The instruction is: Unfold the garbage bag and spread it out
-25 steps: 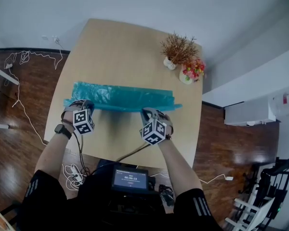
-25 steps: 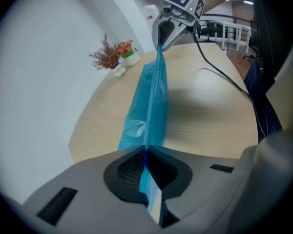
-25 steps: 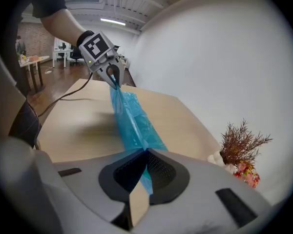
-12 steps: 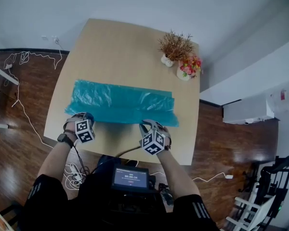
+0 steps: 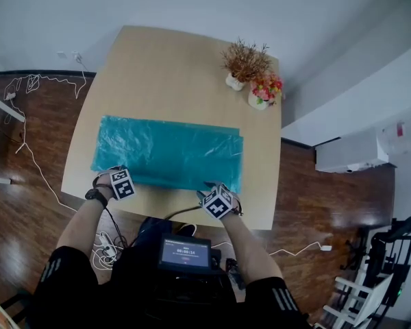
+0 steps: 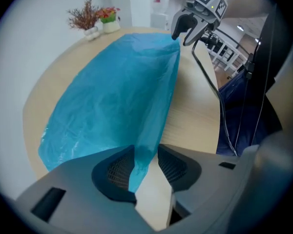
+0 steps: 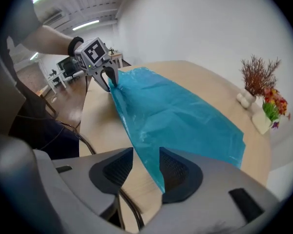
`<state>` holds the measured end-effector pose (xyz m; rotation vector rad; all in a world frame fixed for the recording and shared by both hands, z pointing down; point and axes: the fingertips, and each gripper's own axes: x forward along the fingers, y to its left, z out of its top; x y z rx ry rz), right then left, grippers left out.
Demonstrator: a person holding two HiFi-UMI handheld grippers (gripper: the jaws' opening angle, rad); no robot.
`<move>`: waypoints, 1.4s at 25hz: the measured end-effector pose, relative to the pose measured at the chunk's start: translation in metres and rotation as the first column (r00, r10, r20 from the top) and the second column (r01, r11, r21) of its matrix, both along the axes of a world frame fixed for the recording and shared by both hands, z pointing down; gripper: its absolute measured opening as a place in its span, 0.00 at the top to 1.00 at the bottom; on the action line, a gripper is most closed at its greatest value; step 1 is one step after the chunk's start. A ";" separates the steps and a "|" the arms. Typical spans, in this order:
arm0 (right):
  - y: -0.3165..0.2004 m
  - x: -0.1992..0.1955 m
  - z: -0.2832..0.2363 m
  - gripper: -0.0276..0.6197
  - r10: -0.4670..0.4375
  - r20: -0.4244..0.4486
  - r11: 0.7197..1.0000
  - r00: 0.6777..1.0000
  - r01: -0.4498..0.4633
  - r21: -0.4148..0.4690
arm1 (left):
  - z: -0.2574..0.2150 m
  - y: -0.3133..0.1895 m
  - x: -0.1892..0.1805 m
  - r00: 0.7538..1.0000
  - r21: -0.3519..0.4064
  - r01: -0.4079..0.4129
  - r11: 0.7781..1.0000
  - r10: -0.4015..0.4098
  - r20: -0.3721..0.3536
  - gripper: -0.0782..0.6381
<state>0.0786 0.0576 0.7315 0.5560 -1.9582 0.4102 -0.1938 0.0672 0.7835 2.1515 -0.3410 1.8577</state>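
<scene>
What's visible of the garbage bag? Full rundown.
The garbage bag is thin, glossy teal plastic film, lightly wrinkled, spread nearly flat as a long rectangle across the near half of the wooden table, long side running left to right. Its near edge rises at both corners, where it runs between the jaws of the left gripper and the right gripper. Both sets of jaws are opening and not clamping it. Nothing else touches it.

We wear a black short-sleeved top (image 5: pixel 75 290) with white stripes (image 5: pixel 285 293) on both sleeves (image 5: pixel 55 260), plus a dark wristwatch (image 5: pixel 94 195) strapped round our left wrist.
</scene>
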 end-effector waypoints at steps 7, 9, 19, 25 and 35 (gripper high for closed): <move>0.004 0.008 0.023 0.59 0.082 0.043 0.985 0.996 -0.075 -0.153 | 0.001 -0.004 -0.001 0.998 -0.080 0.057 0.995 -0.059 -0.026 0.64; 0.008 0.011 0.032 0.59 0.088 0.031 0.978 0.996 -0.080 -0.190 | 0.000 -0.006 -0.001 0.997 -0.096 0.064 0.993 -0.067 -0.028 0.61; 0.008 0.008 0.031 0.59 0.057 0.041 0.978 0.998 -0.047 -0.203 | -0.001 -0.008 -0.002 0.998 -0.136 0.047 0.990 -0.052 -0.034 0.58; -0.036 0.012 -0.010 0.59 0.077 0.106 0.995 0.991 -0.069 -0.077 | -0.017 -0.009 -0.005 0.997 -0.121 0.054 0.991 -0.060 -0.049 0.58; -0.110 0.006 -0.034 0.59 0.099 0.085 0.995 0.992 -0.098 -0.012 | -0.086 -0.073 -0.009 0.967 0.014 0.206 0.979 -0.201 -0.157 0.58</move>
